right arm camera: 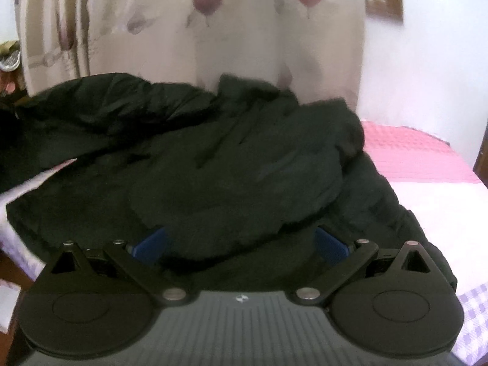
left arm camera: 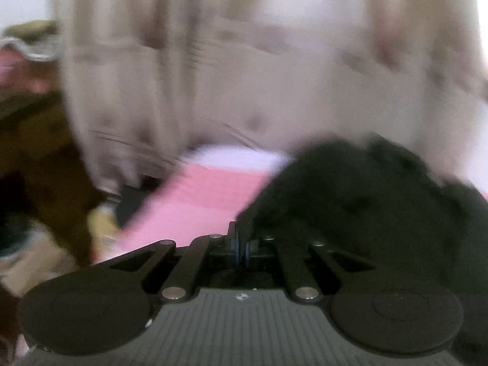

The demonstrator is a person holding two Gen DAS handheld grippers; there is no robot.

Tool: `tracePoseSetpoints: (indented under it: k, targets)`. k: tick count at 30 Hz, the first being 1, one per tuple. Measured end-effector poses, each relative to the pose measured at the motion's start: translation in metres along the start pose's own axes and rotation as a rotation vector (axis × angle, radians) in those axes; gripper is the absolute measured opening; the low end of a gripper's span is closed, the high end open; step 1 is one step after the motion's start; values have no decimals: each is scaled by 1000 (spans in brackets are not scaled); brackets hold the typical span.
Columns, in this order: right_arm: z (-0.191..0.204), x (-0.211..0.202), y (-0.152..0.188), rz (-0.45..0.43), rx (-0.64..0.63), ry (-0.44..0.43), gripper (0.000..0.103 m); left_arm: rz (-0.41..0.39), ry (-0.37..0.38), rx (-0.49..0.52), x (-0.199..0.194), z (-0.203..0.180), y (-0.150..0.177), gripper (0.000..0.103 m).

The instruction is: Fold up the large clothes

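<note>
Nearest the lens, the left claw [left arm camera: 242, 251] has its jaws pinched together on a thin edge of the black coat [left arm camera: 350, 189], lifting it above the pink bedspread [left arm camera: 207, 189]; the right claw [right arm camera: 241, 244] stands wide open, the coat [right arm camera: 213, 158] bunched between its blue pads [right arm camera: 152, 242], heaped on the bed [right arm camera: 427, 195] before the curtain [right arm camera: 238, 36]; I judge the fold needs the lifted edge carried flat across; one coat, two claws.

Dim, motion-blurred, fisheye-warped edges.
</note>
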State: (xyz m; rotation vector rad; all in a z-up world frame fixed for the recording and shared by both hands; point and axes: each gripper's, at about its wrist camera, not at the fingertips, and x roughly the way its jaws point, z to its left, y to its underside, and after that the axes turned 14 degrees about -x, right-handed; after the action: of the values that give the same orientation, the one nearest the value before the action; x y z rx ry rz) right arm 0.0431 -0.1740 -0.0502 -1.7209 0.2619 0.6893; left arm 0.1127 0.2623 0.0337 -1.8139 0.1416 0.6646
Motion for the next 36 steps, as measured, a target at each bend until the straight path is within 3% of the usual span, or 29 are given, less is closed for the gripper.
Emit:
tracePoseSetpoints:
  k: [2, 5, 10, 13, 14, 15, 17, 20, 26, 27, 29, 30, 31, 33, 36]
  targets:
    - [-3, 3, -2, -3, 18, -4, 103, -14, -61, -35, 28, 14, -39, 9]
    - [-1, 8, -2, -13, 12, -23, 103, 0, -173, -45, 78, 19, -67, 9]
    - [12, 15, -10, -50, -104, -66, 103, 48, -317, -28, 146, 30, -59, 12]
    - [23, 21, -16, -71, -182, -99, 103, 20, -388, 12, 162, 28, -42, 30]
    - [28, 24, -18, -79, -213, -103, 103, -13, -397, 25, 159, 27, -35, 48]
    - [33, 27, -19, -80, -249, -102, 103, -54, -392, 33, 158, 27, -34, 68]
    - [42, 35, -19, -70, -304, -95, 103, -121, -359, 22, 140, 19, -27, 97]
    - [53, 45, -15, -63, -353, -100, 103, -212, -212, -13, 101, 1, -10, 102]
    - [64, 74, -6, 21, -437, -111, 103, -117, 10, -52, 60, -46, 46, 103]
    - [64, 75, -3, 1, -451, -118, 98, -90, 28, -55, 58, -53, 59, 103]
    - [58, 78, -3, 3, -454, -119, 69, -45, 51, -57, 60, -64, 82, 103]
    - [53, 78, -6, 6, -458, -106, 43, -20, 58, -58, 63, -68, 94, 103]
    - [49, 75, -8, 4, -483, -76, 30, 0, 57, -64, 67, -69, 103, 103]
    - [30, 64, -13, -29, -529, 18, 21, 34, 38, -74, 78, -71, 119, 103]
    - [-33, 31, -28, -104, -480, 220, 16, 52, -15, -67, 85, -73, 137, 103]
